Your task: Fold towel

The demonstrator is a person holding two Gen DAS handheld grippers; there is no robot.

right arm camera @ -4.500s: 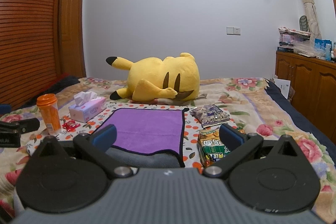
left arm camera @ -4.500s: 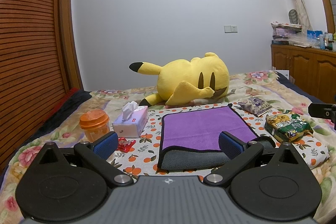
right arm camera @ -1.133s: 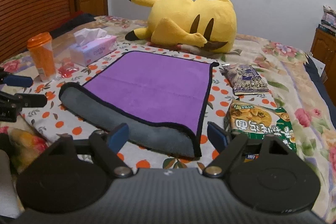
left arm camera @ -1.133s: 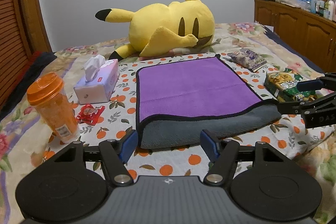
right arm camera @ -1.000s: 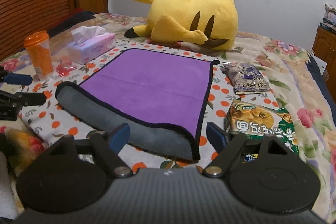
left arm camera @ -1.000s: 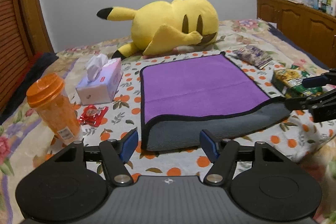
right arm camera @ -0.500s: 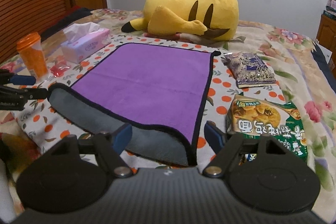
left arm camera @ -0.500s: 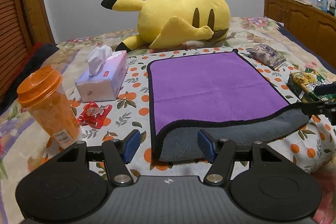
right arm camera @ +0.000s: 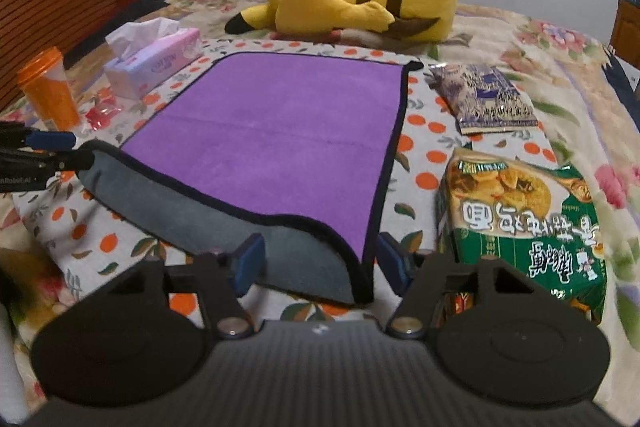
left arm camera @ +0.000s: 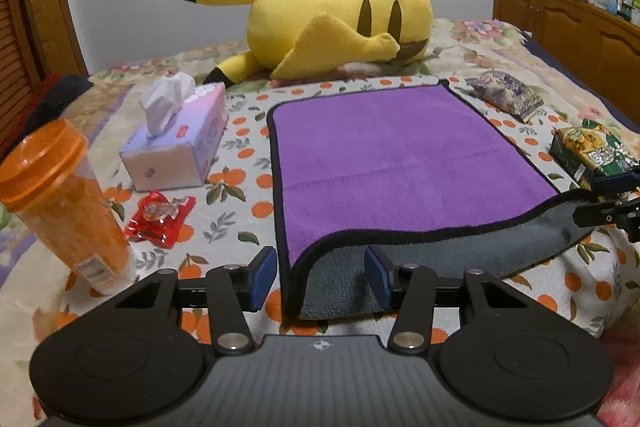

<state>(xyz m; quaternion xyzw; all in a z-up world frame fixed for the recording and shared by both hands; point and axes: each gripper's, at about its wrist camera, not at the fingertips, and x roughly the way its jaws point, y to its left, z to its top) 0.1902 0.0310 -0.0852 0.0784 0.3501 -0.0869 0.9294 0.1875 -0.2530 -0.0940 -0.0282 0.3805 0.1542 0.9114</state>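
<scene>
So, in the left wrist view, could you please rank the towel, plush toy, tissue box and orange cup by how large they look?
1. towel
2. plush toy
3. tissue box and orange cup: look alike; the cup is nearer the camera, so unranked.

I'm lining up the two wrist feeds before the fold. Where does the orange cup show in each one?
Left wrist: orange cup stands large at the left edge, beside the red wrapper, near the tissue box.
Right wrist: orange cup sits small at the far left, above the left gripper.
Shared landmark: the purple towel lies to its right in both.
</scene>
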